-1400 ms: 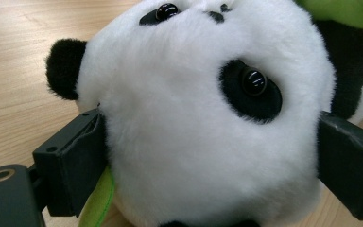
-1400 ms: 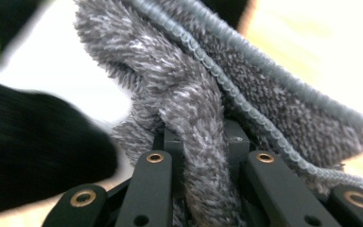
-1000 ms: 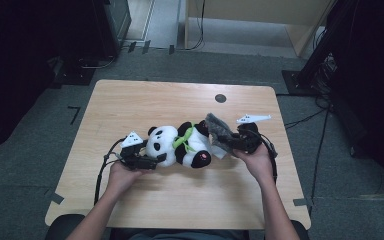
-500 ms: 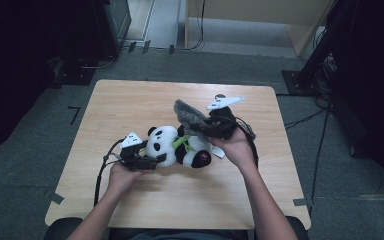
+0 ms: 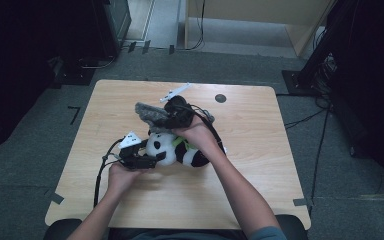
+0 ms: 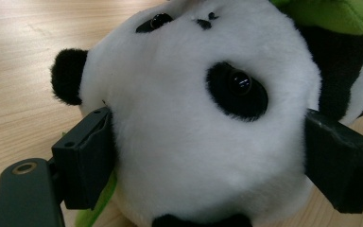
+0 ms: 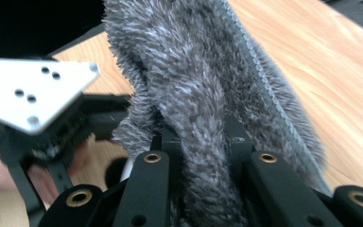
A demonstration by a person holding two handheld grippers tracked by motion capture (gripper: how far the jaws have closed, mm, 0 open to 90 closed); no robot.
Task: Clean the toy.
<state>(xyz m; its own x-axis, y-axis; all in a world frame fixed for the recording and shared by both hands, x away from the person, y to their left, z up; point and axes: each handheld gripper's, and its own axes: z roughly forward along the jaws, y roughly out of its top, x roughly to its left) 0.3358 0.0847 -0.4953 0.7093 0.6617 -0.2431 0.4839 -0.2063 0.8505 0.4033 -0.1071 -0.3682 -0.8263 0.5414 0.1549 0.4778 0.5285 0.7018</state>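
Observation:
A black-and-white plush panda with a green scarf lies on its side on the wooden table. My left gripper has its jaws on either side of the panda's head; they have just been closing and the pads press into the fur. My right gripper hovers above and behind the panda, shut on a grey furry piece of fabric. In the right gripper view the grey fabric stands up between the jaws of my right gripper.
A small black round spot marks the table near its far edge. Cables trail from both grippers across the table. Dark equipment stands on the floor to the left and right.
My right gripper has carried the grey fabric up and to the left, from the panda's right side to above and behind it. The left hand has stayed at the panda's head.

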